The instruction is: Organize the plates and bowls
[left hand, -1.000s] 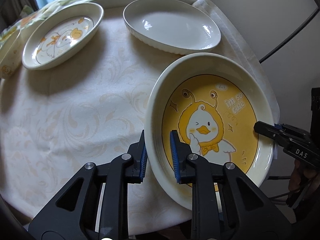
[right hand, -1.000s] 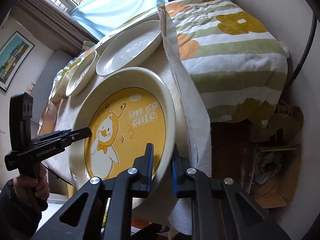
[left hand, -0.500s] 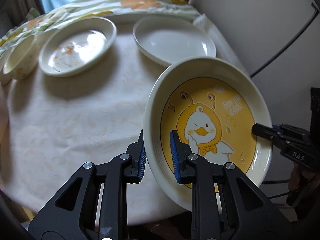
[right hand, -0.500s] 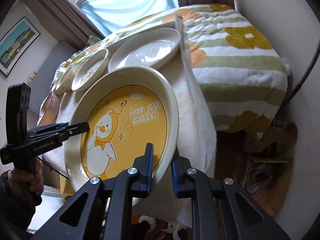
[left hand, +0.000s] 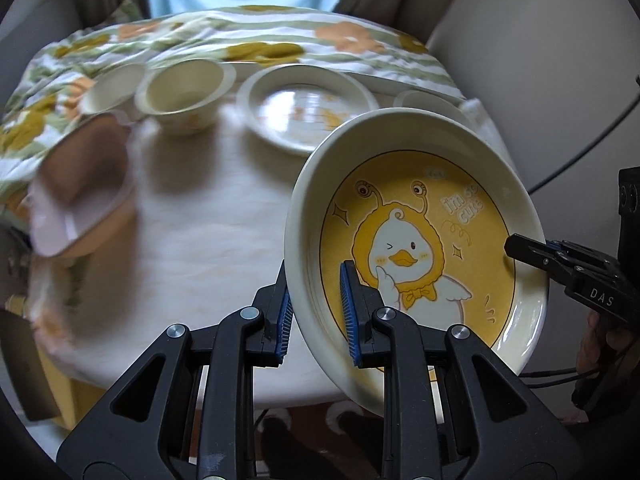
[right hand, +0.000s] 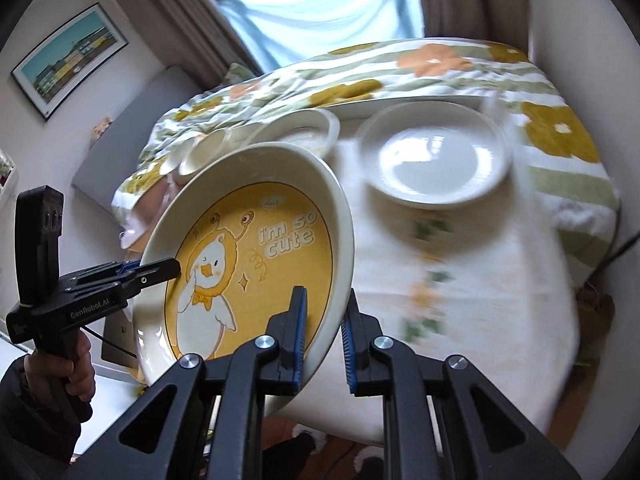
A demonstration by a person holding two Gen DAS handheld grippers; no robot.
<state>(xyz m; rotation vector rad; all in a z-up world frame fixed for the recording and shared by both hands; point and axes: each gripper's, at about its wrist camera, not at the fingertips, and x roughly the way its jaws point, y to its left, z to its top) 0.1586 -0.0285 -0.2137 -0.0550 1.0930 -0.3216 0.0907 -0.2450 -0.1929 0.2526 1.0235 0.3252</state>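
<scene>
Gripping the yellow duck plate (left hand: pixel 416 248) by its near-left rim, the left gripper (left hand: pixel 316 312) has its two blue-padded fingers clamped on the plate wall, one pad outside and one inside. The plate hangs tilted in the air above the near edge of the table (left hand: pixel 200 216), its long axis running from the lower right up toward the far left. On its opposite rim the right gripper (left hand: pixel 516 246) bites in from the right side, so both hands carry it together. Beyond it on the cloth stand a shallow patterned dish (left hand: pixel 308 120), a cream bowl (left hand: pixel 184 92) and a smaller bowl (left hand: pixel 112 92) behind that; a pink bowl (left hand: pixel 80 200) sits blurred at the left.

From the right wrist camera, the right gripper (right hand: pixel 324 336) is closed on the plate's (right hand: pixel 248 272) right-hand rim, the wall squeezed between its pads. The left gripper (right hand: pixel 172 268) pinches the far-left rim, with a hand (right hand: pixel 60 364) on its handle. A plain white plate (right hand: pixel 434 160) lies on the table ahead and to the right, well apart from the carried plate and nearer the right gripper. If stacking is the aim, that white plate or the patterned dish looks the likely landing spot, and the carried plate would have to level out first.
</scene>
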